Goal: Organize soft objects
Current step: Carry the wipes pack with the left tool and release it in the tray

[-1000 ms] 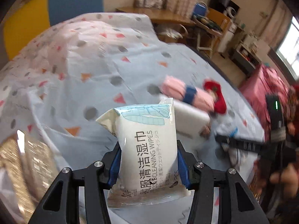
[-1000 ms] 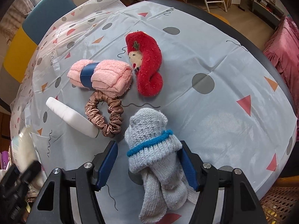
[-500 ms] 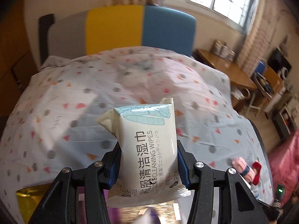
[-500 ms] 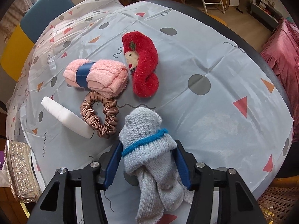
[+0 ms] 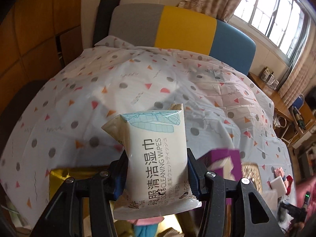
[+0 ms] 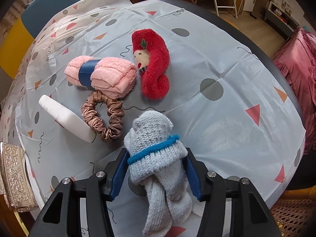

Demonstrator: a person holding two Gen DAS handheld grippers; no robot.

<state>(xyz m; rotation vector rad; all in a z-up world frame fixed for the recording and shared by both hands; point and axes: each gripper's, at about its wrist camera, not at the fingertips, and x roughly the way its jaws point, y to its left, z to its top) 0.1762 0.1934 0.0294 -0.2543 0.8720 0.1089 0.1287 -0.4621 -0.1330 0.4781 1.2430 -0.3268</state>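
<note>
Left tool (image 5: pixel 157 174): clamped on a white pack of cleaning wipes (image 5: pixel 156 162), blue pads pressing both long sides, pack upright and raised clear of the table (image 5: pixel 98 90). Below and behind the pack: a gold box (image 5: pixel 65 172) at lower left, a blurred purple box (image 5: pixel 221 158) at right, something pink and blue at the bottom edge, too blurred to name. Beyond: patterned tablecloth, then a grey, yellow and blue chair back (image 5: pixel 177 27).

Right tool (image 6: pixel 155 172): closed on a light blue knitted bundle (image 6: pixel 158 156) with a blue band, pads against both sides, tip of the bundle pointing away over the table. Whether lifted or resting on the cloth: cannot tell. Just beyond, to the left: brown satin scrunchie (image 6: pixel 103 118), touching a white sponge block (image 6: pixel 65 116) on one side and a rolled pink towel (image 6: pixel 100 75) with a dark blue band on the other. Beside the towel: red plush sock (image 6: pixel 154 65) with a doll face. Far left edge: embossed silver box (image 6: pixel 13 177).
</note>
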